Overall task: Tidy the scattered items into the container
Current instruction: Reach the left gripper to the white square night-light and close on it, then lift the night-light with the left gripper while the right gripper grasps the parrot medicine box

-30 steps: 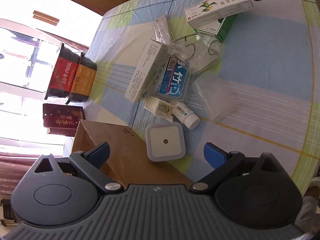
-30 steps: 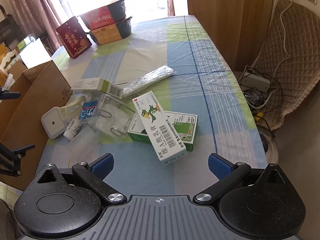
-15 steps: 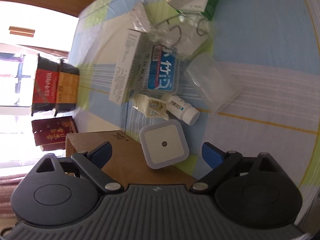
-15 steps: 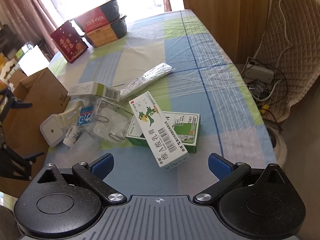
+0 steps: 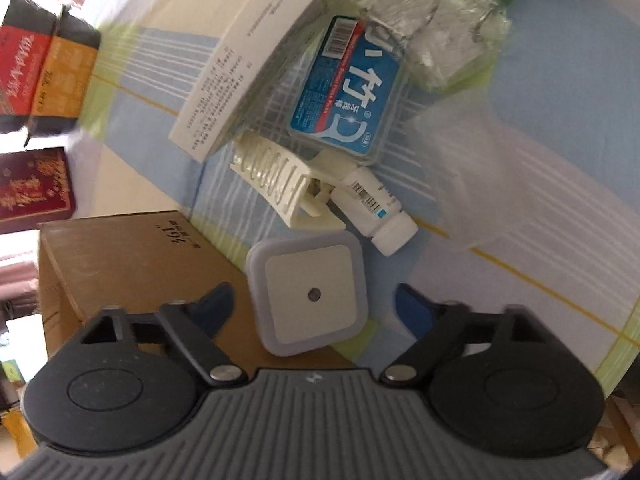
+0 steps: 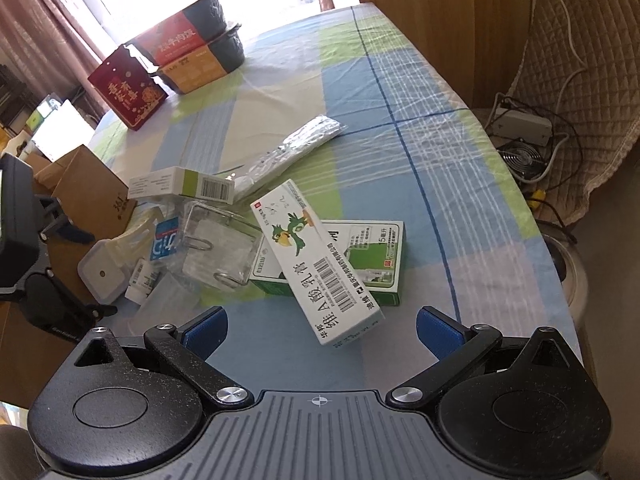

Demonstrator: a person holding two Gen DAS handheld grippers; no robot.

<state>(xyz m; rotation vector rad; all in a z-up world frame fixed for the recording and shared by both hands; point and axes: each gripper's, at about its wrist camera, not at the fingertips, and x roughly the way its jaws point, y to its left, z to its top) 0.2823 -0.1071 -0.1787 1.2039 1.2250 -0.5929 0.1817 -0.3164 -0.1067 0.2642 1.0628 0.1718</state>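
A long tabletop (image 6: 400,92) under a checked cloth of blue, green, cream and pale lilac fills the room's middle, with bright windows and pinkish curtains (image 6: 44,36) at its far end, wood panelling (image 6: 440,4) along one side, and a quilted chair cover (image 6: 580,52) with cables and a small fan (image 6: 522,158) on the floor beside it. A brown cardboard box (image 5: 132,264) stands against the tabletop's near edge, its flap just beside the clutter. At the far end sit two stacked dark bowls with red and orange sleeves (image 6: 192,48) and a dark red gift box (image 6: 128,92). The scattered things lie in a loose heap: a green-and-white medicine box (image 6: 360,264) with a white ointment carton (image 6: 316,264) tilted across it, a white carton with a barcode (image 6: 180,188), a silver foil packet (image 6: 288,152), a clear plastic case with wire clips (image 6: 218,248), a blue dental floss pack (image 5: 348,92), a cream hair claw (image 5: 280,184), a small white bottle (image 5: 376,212), and a square grey night light (image 5: 308,296) nearest the box. The left gripper (image 5: 310,308) hangs over the night light, jaws spread to either side of it and not touching. The right gripper (image 6: 320,330) hovers near the ointment carton, jaws spread wide, holding nothing.
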